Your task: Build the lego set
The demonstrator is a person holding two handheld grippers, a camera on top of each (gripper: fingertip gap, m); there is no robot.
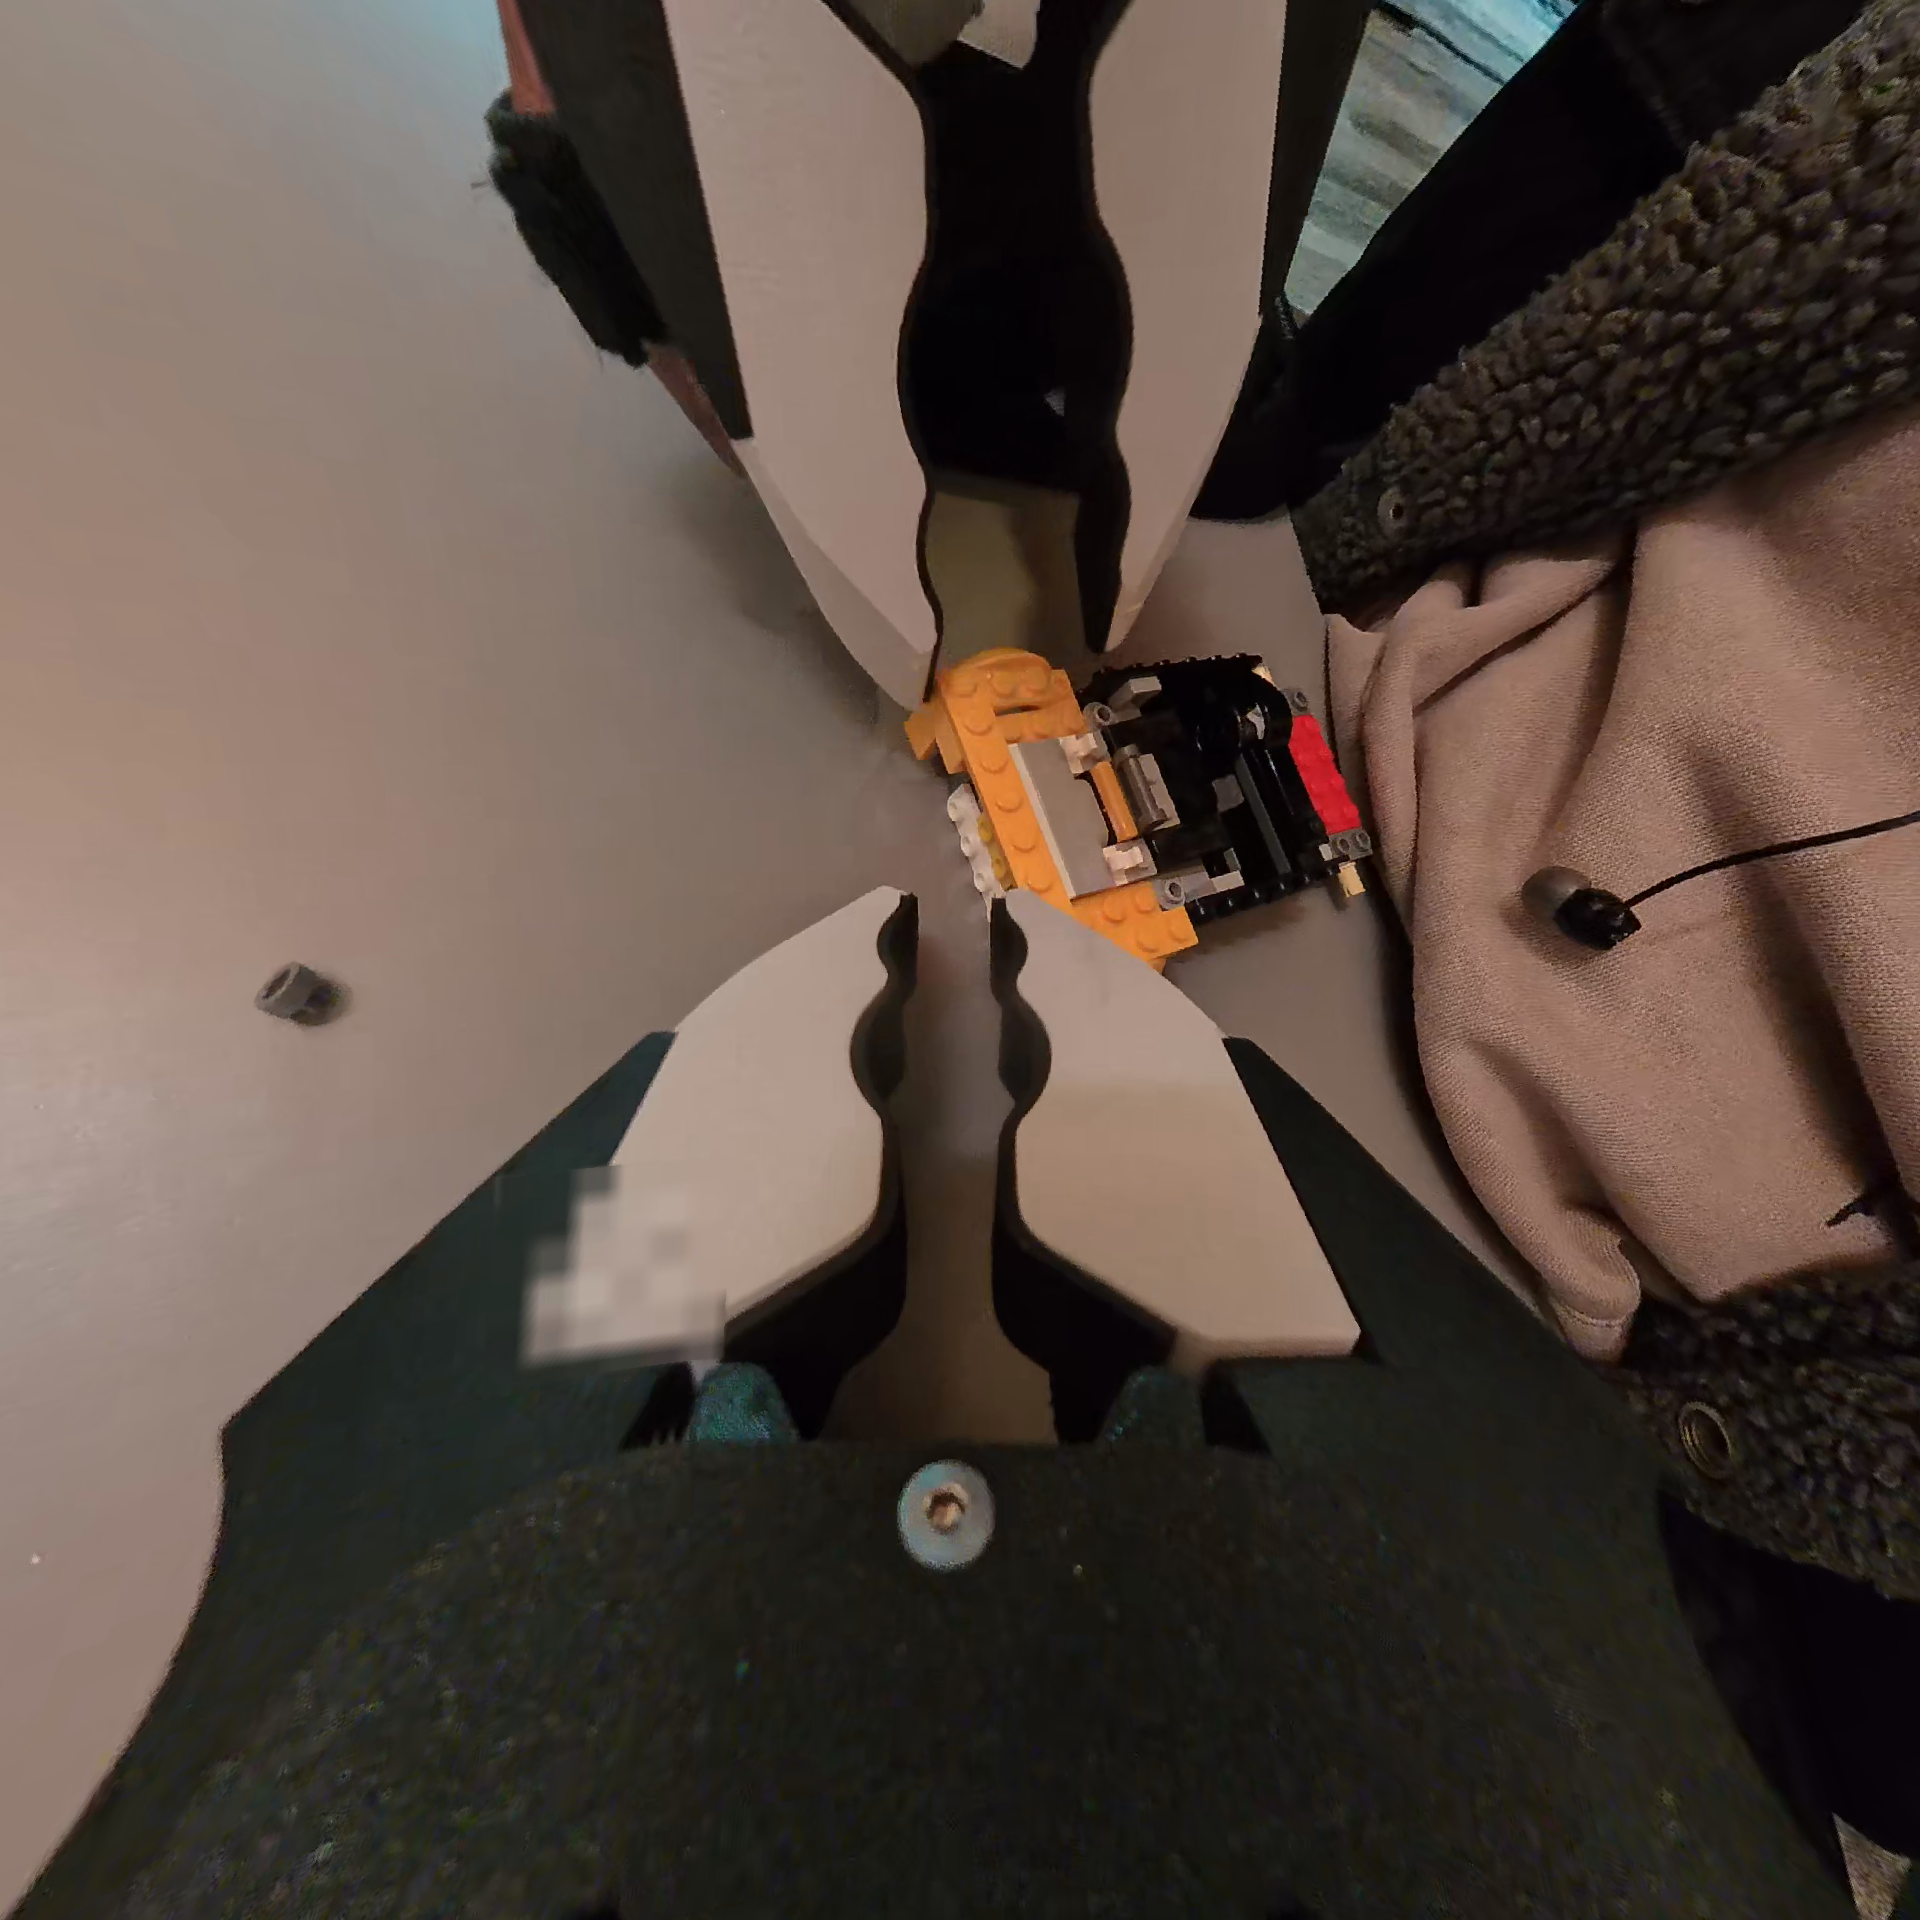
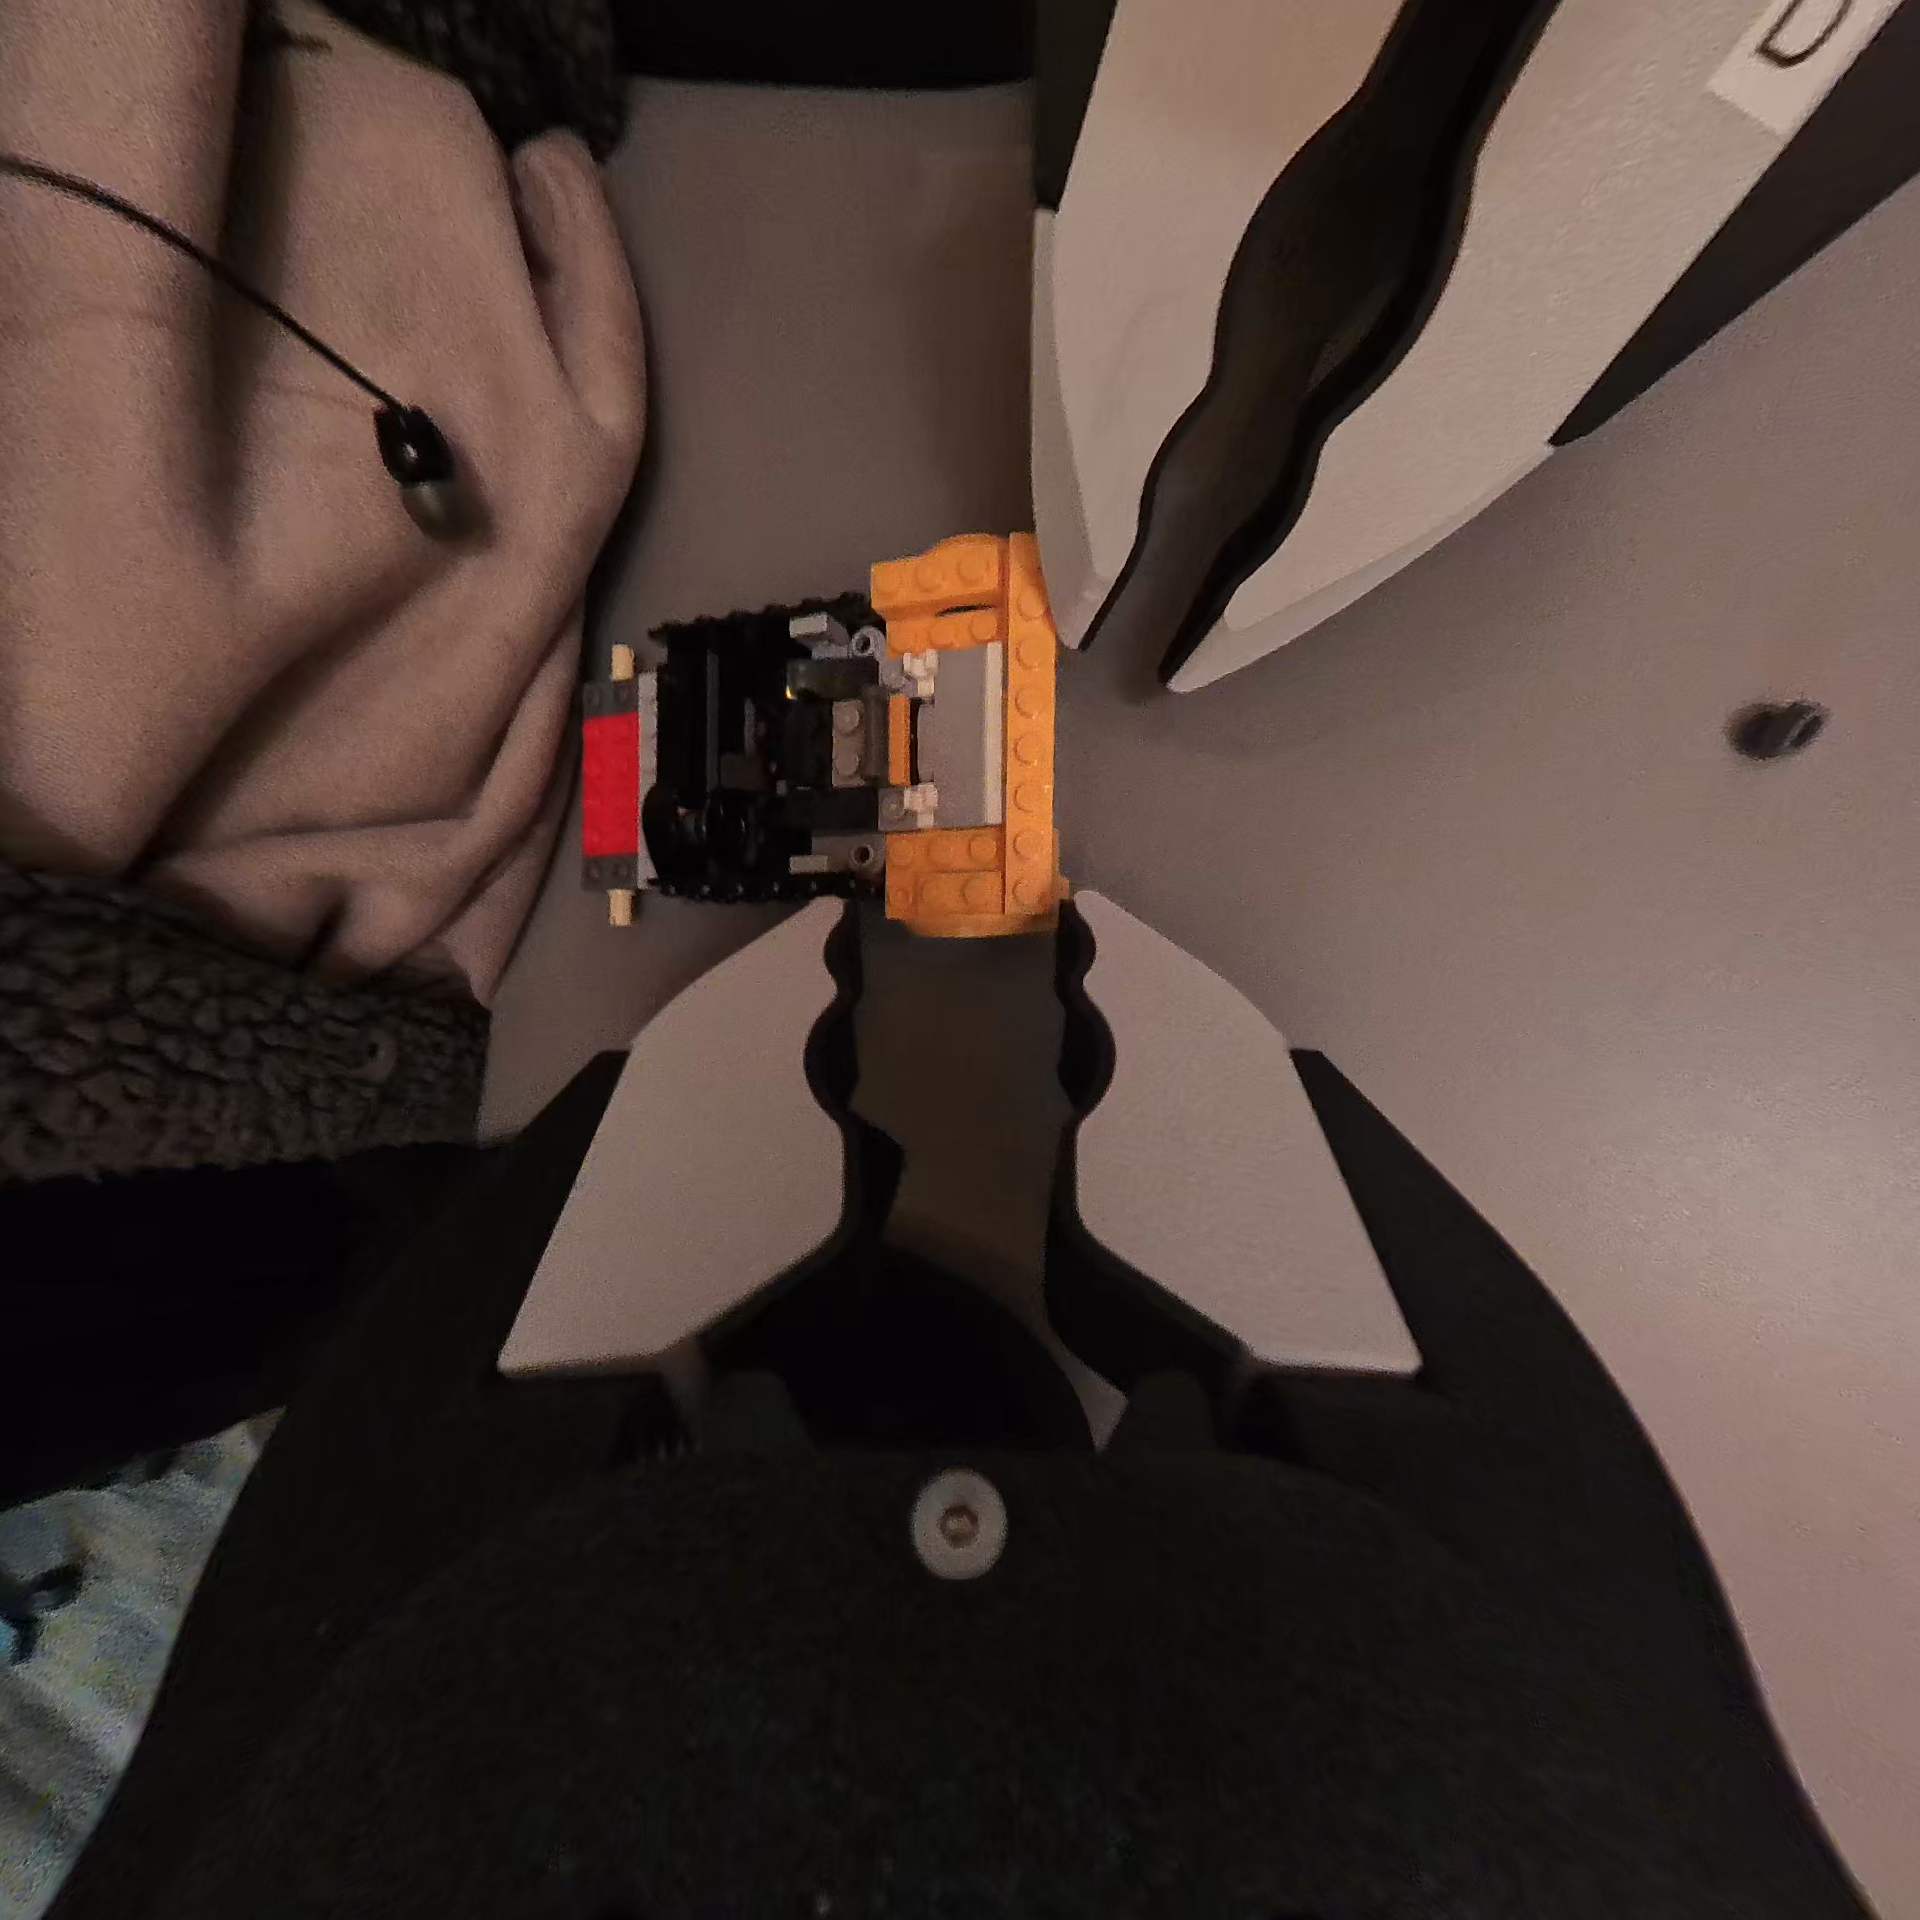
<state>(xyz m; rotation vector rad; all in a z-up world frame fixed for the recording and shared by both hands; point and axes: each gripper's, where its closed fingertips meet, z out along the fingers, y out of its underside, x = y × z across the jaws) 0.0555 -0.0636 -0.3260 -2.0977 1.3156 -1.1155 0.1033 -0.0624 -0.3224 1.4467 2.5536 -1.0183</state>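
- Tongs first: our left tongs (image 1: 954, 909) stand with a narrow gap between the tips and nothing in it; one tip sits just beside the orange end of the lego model (image 1: 1132, 795).
- Our right tongs (image 2: 961, 914) are spread wider, tips at the orange corner of the model; we cannot tell whether they touch it, and they do not clamp it.
- The model lies flat on the grey worktop (image 1: 364, 623), close to the edge where a person's beige hoodie (image 1: 1662, 935) and fleece jacket (image 1: 1714, 343) press in.
- One small dark piece (image 1: 299, 994) lies well apart on the worktop.
- Risk, as we judge it: a push from either side could slide the model on the smooth worktop toward the edge or into the cloth.
- Squeezing at one corner could twist it or pop off a studded plate.
- The hoodie's cord toggle (image 1: 1579, 906) hangs near and might snag.
- Materials: hard glossy plastic, studded orange plates, a smooth grey tile, black blocky core, red plate at the far end; tongs matte pale with wavy black inner edges.
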